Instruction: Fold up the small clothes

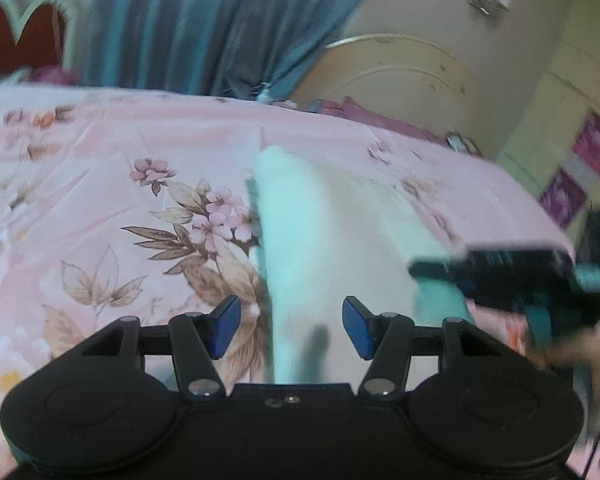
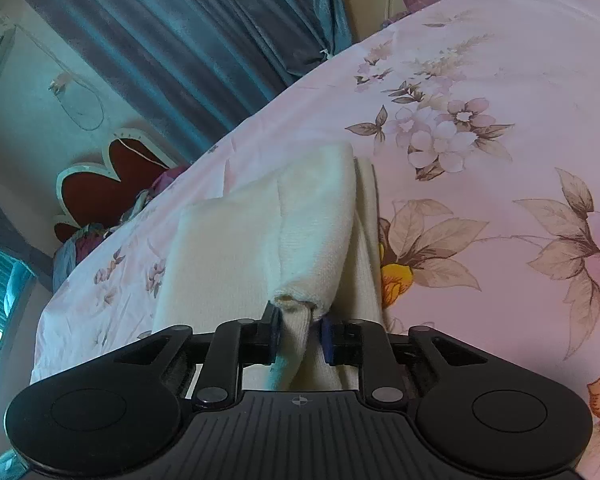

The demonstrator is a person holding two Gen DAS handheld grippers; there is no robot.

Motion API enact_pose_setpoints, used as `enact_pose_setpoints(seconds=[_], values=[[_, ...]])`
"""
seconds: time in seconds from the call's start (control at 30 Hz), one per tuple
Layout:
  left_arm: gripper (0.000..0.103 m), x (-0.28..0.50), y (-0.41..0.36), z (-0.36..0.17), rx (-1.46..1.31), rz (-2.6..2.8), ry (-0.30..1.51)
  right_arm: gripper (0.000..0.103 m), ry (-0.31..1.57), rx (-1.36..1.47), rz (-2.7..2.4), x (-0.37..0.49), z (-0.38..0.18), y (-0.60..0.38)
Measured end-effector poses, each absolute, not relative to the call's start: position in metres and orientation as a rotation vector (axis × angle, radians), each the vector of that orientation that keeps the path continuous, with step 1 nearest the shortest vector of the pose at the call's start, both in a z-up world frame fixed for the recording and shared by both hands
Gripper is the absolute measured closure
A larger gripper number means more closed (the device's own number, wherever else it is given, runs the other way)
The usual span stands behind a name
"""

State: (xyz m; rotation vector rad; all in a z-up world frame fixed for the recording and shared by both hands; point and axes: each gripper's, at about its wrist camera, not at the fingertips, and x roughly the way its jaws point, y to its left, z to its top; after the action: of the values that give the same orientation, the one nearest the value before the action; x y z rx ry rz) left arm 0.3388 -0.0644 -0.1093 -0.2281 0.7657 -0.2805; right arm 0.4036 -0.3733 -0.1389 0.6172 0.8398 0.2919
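A small cream-white knitted garment (image 2: pixel 260 232) is seen lying on a bed covered by a pink floral bedsheet (image 2: pixel 480 80). In the right wrist view the garment stretches away directly ahead of the right gripper (image 2: pixel 298 334), already lying in more than one layer, with a narrower strip showing along its right side. A bunched near edge of the cloth is pinched between the right gripper's blue-padded fingers (image 2: pixel 327 338), which are drawn close together with fabric squeezed between them. The grip appears to be taken at the edge so that this part can be lifted and carried over the rest for the next fold.

In the left wrist view, which is blurred, the same garment (image 1: pixel 324 232) runs forward from between the fingers of the left gripper (image 1: pixel 292 326). That gripper is spread apart: its blue pads (image 1: pixel 228 326) stand on either side of the cloth without pressing on it, and nothing is held. It seems to be kept free above the cloth, either to steady it or to take a second hold. The right gripper (image 1: pixel 500 276) shows as a dark blurred shape ahead and to the right of the left one, at the garment's right edge.

Beyond the bed, blue-grey curtains (image 2: pixel 188 32) and a cream headboard (image 1: pixel 400 68) are visible.
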Motion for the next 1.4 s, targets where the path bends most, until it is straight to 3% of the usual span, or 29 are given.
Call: enact_pose_setpoints(seconds=[0.4,0.73,1.0,1.07,1.2,1.4], values=[[0.043,0.394,-0.094,-0.132,-0.247,-0.282,0.82,0.09,0.836,0.497,0.234,0.39,-0.136,-0.381],[0.044,0.398,-0.099,-0.148,-0.259,-0.301,0.863,0.087,0.848,0.448,0.24,0.356,-0.113,-0.38],[0.043,0.4,-0.099,-0.148,-0.247,-0.309,0.868,0.087,0.924,0.415,0.218,0.317,-0.129,-0.368],[0.043,0.401,-0.1,-0.147,-0.235,-0.311,0.873,0.094,0.941,0.389,0.188,0.31,-0.133,-0.369],[0.042,0.4,-0.101,-0.145,-0.221,-0.312,0.884,0.094,0.967,0.407,0.169,0.305,-0.136,-0.38],[0.044,0.405,-0.102,-0.133,-0.185,-0.301,0.889,0.094,0.85,0.384,0.164,0.317,-0.101,-0.387]])
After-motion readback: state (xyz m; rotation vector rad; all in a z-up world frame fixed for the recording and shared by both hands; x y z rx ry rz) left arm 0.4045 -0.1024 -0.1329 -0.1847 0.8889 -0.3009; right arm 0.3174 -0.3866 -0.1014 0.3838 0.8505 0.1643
